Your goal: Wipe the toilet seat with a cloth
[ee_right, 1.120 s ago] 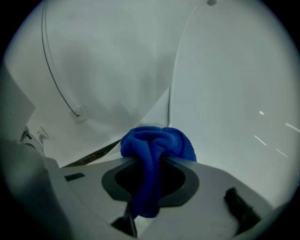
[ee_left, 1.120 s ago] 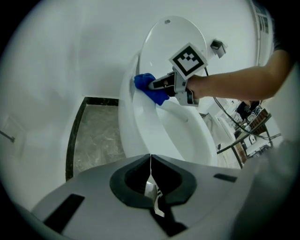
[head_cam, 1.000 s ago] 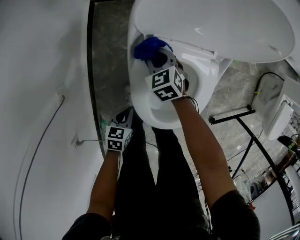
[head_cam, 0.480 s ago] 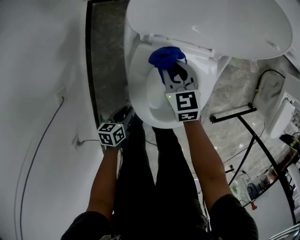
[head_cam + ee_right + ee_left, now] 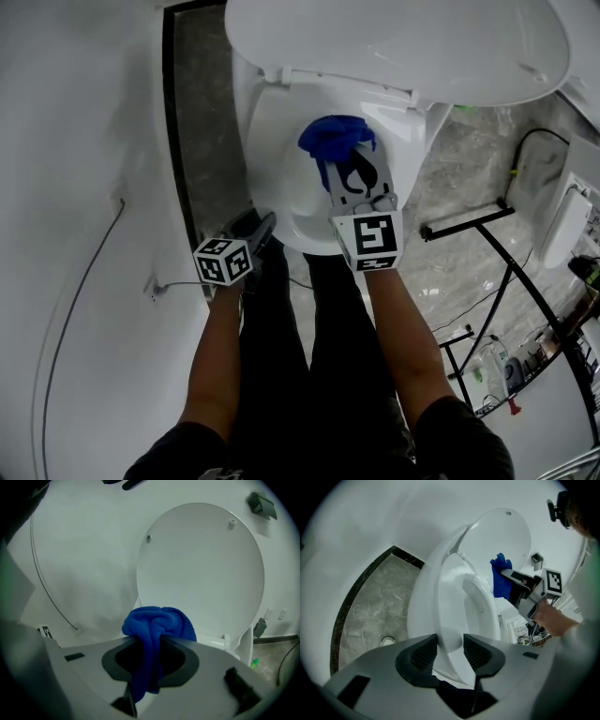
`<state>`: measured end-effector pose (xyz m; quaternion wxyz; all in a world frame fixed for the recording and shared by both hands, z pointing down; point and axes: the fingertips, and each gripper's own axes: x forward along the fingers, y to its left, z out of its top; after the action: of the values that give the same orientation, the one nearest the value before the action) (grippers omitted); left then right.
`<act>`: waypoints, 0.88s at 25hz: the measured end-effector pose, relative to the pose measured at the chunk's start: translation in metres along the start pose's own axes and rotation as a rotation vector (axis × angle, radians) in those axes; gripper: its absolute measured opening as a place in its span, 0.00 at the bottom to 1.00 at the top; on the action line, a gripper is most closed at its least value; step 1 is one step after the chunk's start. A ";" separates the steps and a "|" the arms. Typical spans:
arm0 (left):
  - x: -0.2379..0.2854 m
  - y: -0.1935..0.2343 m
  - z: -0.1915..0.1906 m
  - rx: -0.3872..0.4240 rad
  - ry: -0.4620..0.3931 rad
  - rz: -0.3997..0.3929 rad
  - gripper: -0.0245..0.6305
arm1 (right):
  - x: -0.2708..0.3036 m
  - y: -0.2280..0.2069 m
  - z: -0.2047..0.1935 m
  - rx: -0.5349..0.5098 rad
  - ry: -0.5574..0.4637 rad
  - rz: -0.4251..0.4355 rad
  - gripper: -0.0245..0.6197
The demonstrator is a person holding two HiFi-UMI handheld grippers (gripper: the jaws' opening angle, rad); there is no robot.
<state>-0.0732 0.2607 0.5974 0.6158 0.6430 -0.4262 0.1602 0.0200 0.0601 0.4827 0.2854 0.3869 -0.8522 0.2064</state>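
Now the right gripper [image 5: 349, 161] has come off the toilet seat [image 5: 266, 159]. A second ago it pressed the blue cloth [image 5: 336, 136] against the seat's back left corner, just under the hinge. It has since drawn toward the seat's middle and lifted, so the cloth hangs above the opening, clear of the seat. The gripper stays clenched on the cloth, with a bunch bulging past its tips and a tail trailing behind them. I read this as the end of one stroke, with the cloth on its way to another stretch of the seat. No view shows which parts are already clean.

The left gripper [image 5: 261, 225], at the seat's front left, has just been opening its jaws. They stand released, and the seat's front rim shows in the gap without the pads pressing on it.

Behind the seat the lid [image 5: 403, 47] stands raised, out of the way. To the seat's right a black metal frame [image 5: 473, 234] crowds the floor. The person's legs [image 5: 309, 375] stand close at the seat's front.
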 end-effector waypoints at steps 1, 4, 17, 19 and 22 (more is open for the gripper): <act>0.000 0.000 0.000 0.003 -0.001 0.011 0.31 | -0.003 0.000 -0.002 -0.001 0.002 -0.003 0.17; -0.003 -0.004 0.000 -0.025 0.005 -0.004 0.31 | -0.015 -0.004 -0.008 0.015 0.010 -0.019 0.17; -0.066 -0.059 0.020 0.011 0.047 -0.231 0.31 | -0.152 -0.062 -0.003 -0.029 -0.118 -0.189 0.17; -0.080 -0.072 0.029 0.038 0.036 -0.274 0.31 | -0.184 -0.078 0.004 -0.057 -0.152 -0.250 0.17; -0.100 -0.093 0.044 0.046 -0.011 -0.354 0.31 | -0.227 -0.101 0.010 -0.070 -0.194 -0.342 0.17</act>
<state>-0.0764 0.2440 0.4545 0.6174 0.7226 -0.3060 0.0554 0.2171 0.1153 0.3419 0.2461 0.5339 -0.8043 0.0866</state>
